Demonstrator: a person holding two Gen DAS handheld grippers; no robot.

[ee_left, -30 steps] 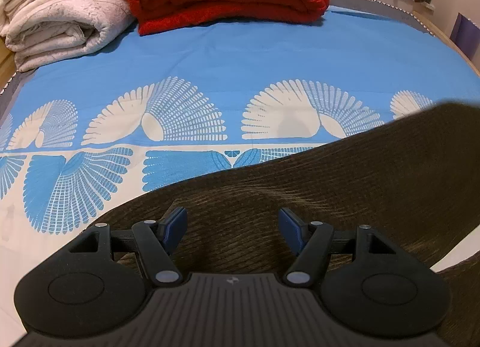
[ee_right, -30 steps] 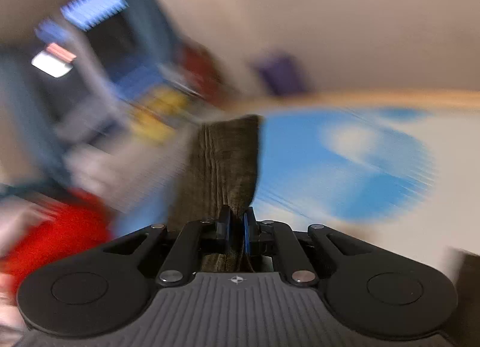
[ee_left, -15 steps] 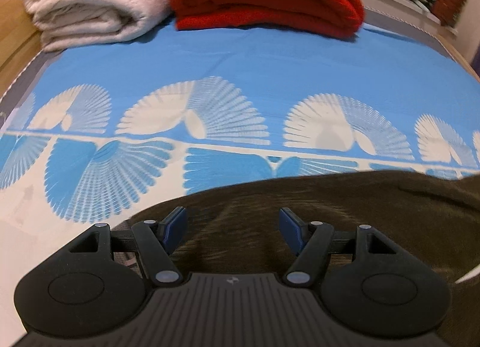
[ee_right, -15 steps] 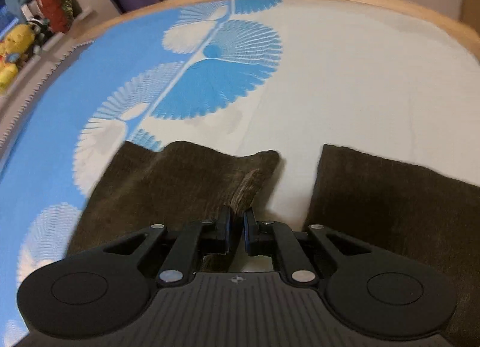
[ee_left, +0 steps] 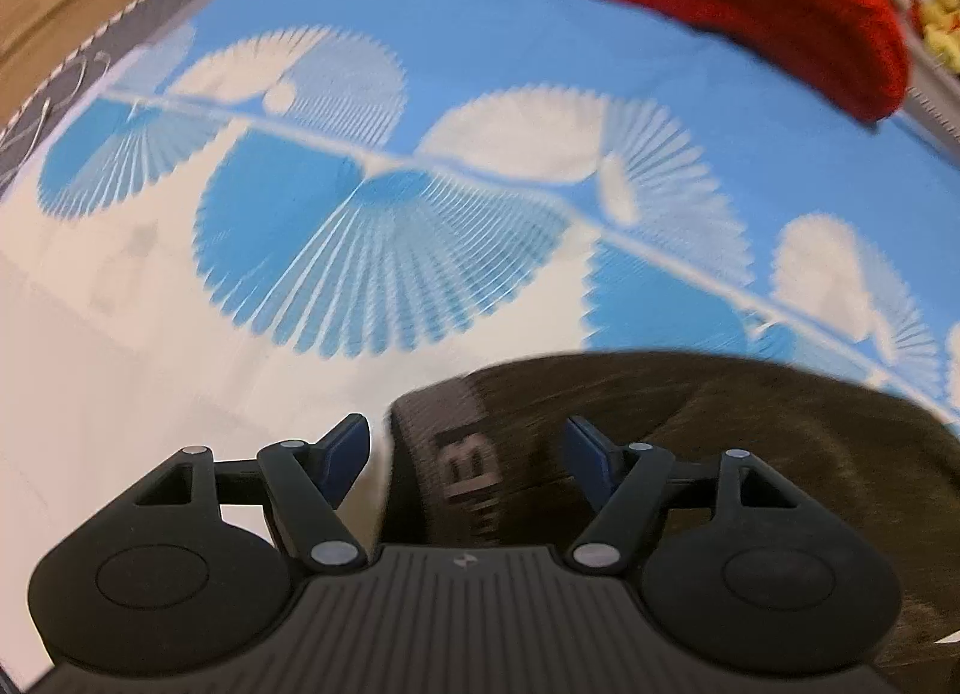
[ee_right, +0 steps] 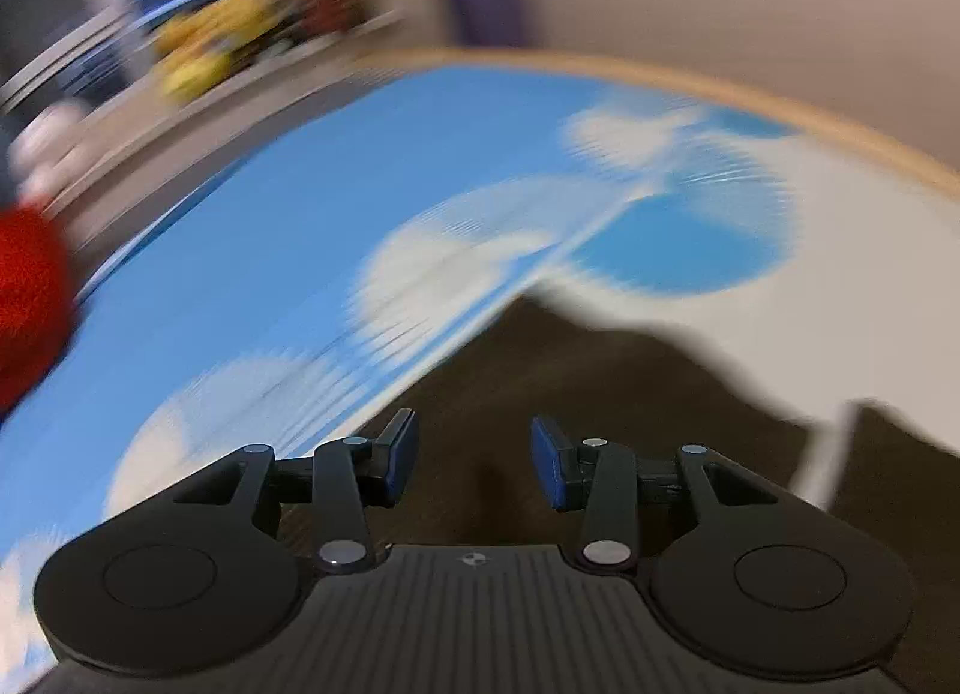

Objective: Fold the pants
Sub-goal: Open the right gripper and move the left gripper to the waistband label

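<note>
Large pale lettering is printed on the grey waistband of the brown pants, between the left gripper's fingers; blurred, it cannot be read.

Both wrist views close above the bed, angled down, sharing brown pants and blue-white bedspread.

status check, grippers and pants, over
Left gripper open over the pants waistband. Right gripper open, jaws just opened, nothing pinched. Pants flat on the bedsheet; nothing in the way.
</note>
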